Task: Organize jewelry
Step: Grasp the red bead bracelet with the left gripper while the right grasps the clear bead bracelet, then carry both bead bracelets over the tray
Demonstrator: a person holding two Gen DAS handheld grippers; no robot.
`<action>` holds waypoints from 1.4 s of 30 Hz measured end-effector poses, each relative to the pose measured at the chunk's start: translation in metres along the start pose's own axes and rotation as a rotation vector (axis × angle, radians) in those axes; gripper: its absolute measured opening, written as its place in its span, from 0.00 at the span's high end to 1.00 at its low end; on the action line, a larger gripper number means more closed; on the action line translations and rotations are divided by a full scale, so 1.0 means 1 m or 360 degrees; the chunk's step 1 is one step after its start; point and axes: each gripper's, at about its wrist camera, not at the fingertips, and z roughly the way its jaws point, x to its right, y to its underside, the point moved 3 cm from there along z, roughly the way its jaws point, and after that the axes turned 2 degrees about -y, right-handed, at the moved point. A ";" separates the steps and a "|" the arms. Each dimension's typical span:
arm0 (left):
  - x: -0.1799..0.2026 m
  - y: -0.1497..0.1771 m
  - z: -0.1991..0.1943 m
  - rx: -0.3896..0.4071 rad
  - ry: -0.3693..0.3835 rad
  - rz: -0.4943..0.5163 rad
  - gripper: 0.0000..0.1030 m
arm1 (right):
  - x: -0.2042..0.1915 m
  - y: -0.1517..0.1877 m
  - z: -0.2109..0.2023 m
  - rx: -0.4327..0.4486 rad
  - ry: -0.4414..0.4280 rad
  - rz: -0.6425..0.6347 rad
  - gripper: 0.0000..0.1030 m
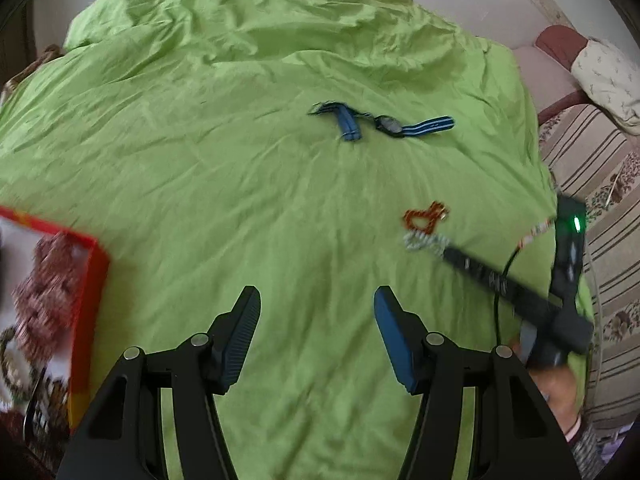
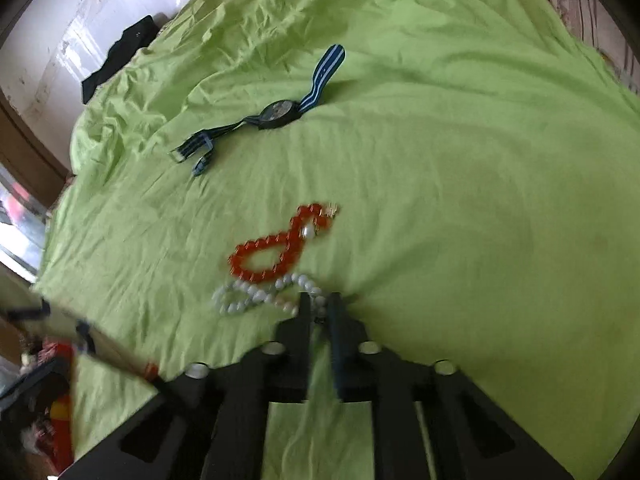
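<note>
Wrinkled lime-green cloth (image 2: 460, 200) spread as work surface. At centre, orange bead bracelet (image 2: 276, 250), glossy round beads twisted into a figure-eight; at its 6 o'clock, touching, white pearl strand (image 2: 256, 294). Right gripper (image 2: 320, 304) pinched narrow on the pearl strand's near end. Left gripper (image 1: 316, 300) parted wide, empty. At 12 o'clock, watch (image 2: 280, 114), dark round face, blue striped woven strap. Red-rimmed box (image 1: 90, 300) at 9 o'clock; no legible writing.
</note>
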 end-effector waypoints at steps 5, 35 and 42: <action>0.038 -0.012 0.029 -0.0011 0.0057 0.0144 0.44 | 0.028 0.035 -0.045 0.0045 -0.0005 0.0135 0.94; 0.120 -0.016 0.011 -0.0018 0.0122 0.0498 0.93 | 0.055 0.078 -0.092 0.0303 -0.0222 0.0270 0.94; 0.108 0.032 -0.075 0.0099 0.0154 0.0531 0.93 | 0.038 0.103 -0.150 0.0344 -0.0178 0.0273 0.94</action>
